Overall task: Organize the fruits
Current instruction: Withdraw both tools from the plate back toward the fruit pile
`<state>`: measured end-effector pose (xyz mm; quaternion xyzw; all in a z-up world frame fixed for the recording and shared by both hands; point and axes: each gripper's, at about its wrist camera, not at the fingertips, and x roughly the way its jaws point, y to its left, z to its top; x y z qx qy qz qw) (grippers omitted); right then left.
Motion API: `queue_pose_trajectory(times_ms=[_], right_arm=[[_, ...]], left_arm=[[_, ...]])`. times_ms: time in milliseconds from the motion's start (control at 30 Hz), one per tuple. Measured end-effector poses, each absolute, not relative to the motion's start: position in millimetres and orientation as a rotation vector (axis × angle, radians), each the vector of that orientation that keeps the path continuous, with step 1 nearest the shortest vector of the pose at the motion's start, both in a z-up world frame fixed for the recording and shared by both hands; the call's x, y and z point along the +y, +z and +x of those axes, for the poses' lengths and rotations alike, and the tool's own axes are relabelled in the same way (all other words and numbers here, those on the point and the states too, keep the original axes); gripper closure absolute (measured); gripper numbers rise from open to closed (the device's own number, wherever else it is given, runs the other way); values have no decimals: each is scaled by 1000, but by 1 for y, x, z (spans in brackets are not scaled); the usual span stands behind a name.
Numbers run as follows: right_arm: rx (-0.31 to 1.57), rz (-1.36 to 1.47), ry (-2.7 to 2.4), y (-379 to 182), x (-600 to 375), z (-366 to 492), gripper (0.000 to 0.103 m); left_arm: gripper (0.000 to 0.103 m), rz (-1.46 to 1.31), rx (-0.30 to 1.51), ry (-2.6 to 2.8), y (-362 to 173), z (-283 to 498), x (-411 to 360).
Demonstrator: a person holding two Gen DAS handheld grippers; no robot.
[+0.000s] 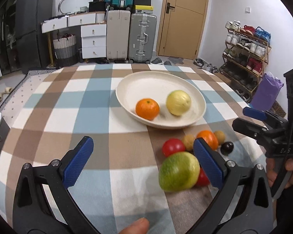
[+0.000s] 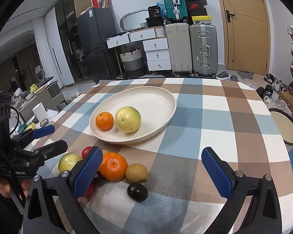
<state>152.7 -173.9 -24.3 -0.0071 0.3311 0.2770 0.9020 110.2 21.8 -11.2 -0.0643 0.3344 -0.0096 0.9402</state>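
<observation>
Tabletop (image 2: 214, 105): covered in a checked cloth of blue, brown and white squares.

Plate (image 2: 158, 97): cream, oval, shallow, set toward the far middle of the tabletop. Contents: one orange (image 2: 104, 120) and one pale yellow-green guava (image 2: 128, 119), side by side and nearly touching, at the plate's near end.

Loose fruit, clustered on the cloth just in front of the plate:
- second orange (image 2: 113, 166), in the middle of the cluster;
- small tan round fruit (image 2: 136, 172), touching that orange on its right;
- dark plum (image 2: 137, 192), nearest the right camera, just beside the tan fruit;
- another tan fruit (image 1: 188, 142), seen from the left wrist view;
- red tomato (image 1: 173, 146), beside that tan fruit;
- green guava (image 1: 178, 171), blurred in the left wrist view, lying against the inner face of the left tool's right-hand finger; a further red fruit (image 1: 203, 178) is partly hidden behind it.

Left tool (image 1: 143, 162): released, blue pads spread wide, low over the cloth at the left of the cluster, grasping nothing.

Right tool (image 2: 155, 172): released, pads spread wide, at the near edge of the cluster, grasping nothing.
</observation>
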Motion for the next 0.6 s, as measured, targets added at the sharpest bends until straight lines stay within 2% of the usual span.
queue_pose_trajectory(times_ms=[600], right_arm=[[845, -139, 657, -43, -164, 145, 0]], left_arm=[[1, -87, 774, -114, -24, 110, 0]])
